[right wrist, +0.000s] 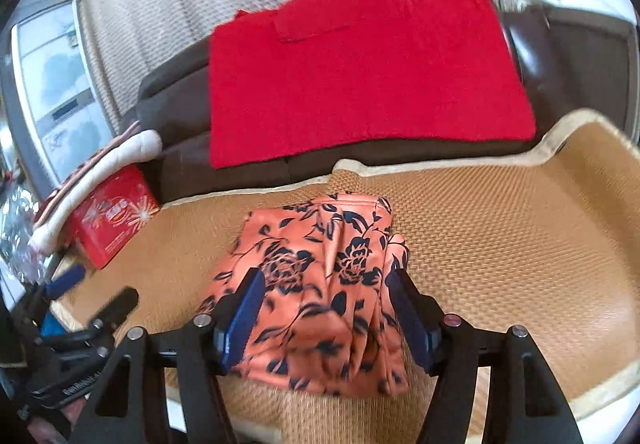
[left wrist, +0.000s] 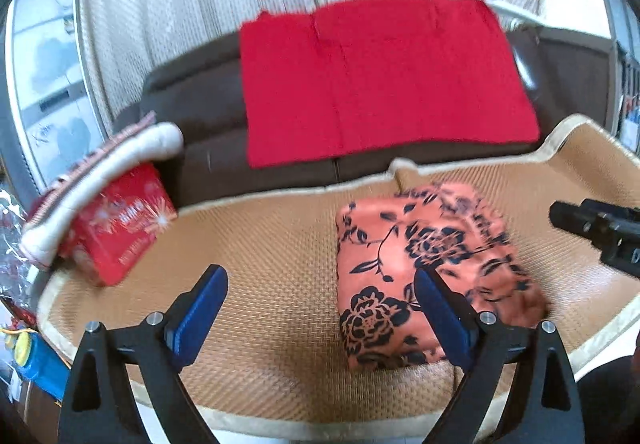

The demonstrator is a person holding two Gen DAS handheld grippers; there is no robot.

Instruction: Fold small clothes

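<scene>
An orange garment with a dark floral print [left wrist: 416, 264] lies folded into a compact rectangle on the woven tan mat [left wrist: 260, 264]. My left gripper [left wrist: 320, 292] is open and empty above the mat, its right finger over the garment's left part. In the right wrist view the same garment [right wrist: 320, 292] lies between the open fingers of my right gripper [right wrist: 324, 300], which hovers over its near half without closing on it. The right gripper also shows at the right edge of the left wrist view [left wrist: 600, 236], and the left gripper at the lower left of the right wrist view [right wrist: 80, 324].
A red cloth [left wrist: 384, 80] is spread over the dark brown sofa back [left wrist: 192, 112] behind the mat. A red box [left wrist: 124, 228] under a cream rolled cloth [left wrist: 108, 172] sits at the mat's left edge. Blue and yellow items [left wrist: 28, 356] lie at the far left.
</scene>
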